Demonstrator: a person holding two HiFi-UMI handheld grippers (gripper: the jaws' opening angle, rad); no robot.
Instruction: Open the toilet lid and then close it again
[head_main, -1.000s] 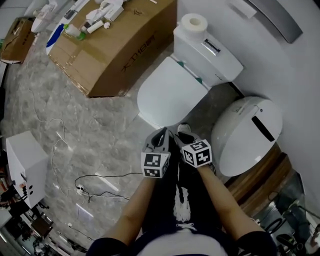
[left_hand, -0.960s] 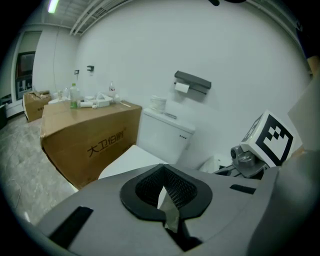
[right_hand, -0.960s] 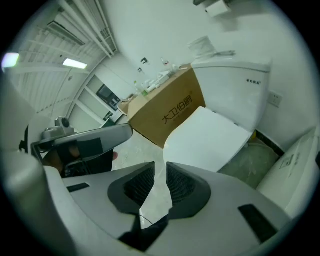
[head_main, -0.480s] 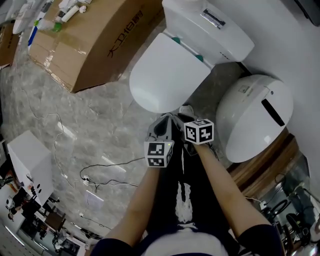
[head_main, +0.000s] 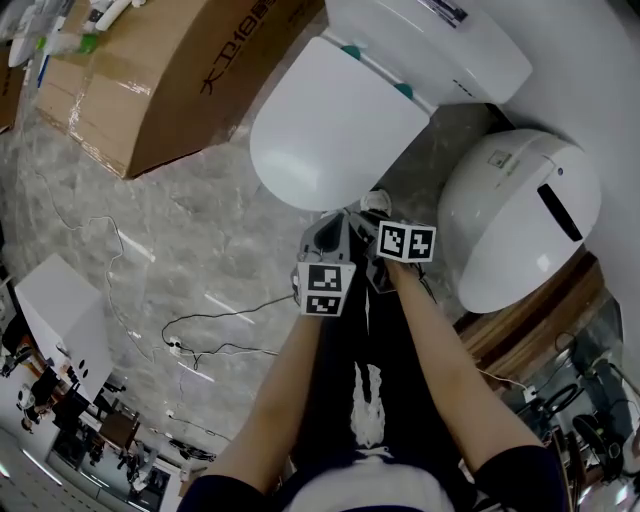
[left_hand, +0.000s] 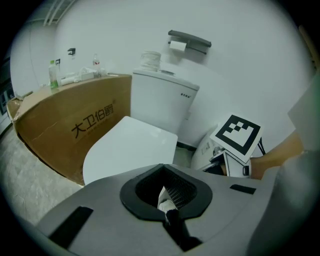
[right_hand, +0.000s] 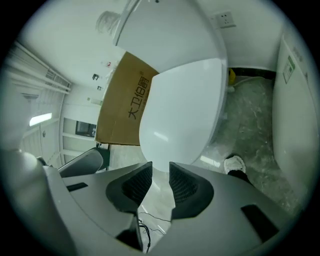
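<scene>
The toilet lid (head_main: 335, 125) is down, lying flat and closed on the bowl. It is white and its rounded front edge points toward you. Behind it stands the toilet tank (head_main: 440, 45) against the wall, and in the left gripper view a roll of paper (left_hand: 150, 60) sits on top of the tank.

You hold both grippers side by side, just in front of the lid's front edge and pointing down at a slope toward it.

Your left gripper (left_hand: 165, 192) has its jaws together, and I see no object held in them. It touches nothing.

Your right gripper (right_hand: 160, 167) has its jaws apart, and they have just been opening. Nothing is between them. Through the gap you see only the floor, and the front edge of the lid is a little beyond the tips. The pads do not press on the lid.

Left of the toilet, a large cardboard box (head_main: 170, 70) with printed characters stands on the marble floor (head_main: 150, 230), with small bottles and packets on top. Right of the toilet, a white rounded unit (head_main: 510, 215) with a dark slot lies near the wall. A thin black cable (head_main: 200, 335) runs over the floor at your left. Your white shoe (head_main: 376, 200) shows just under the lid's front edge.
</scene>
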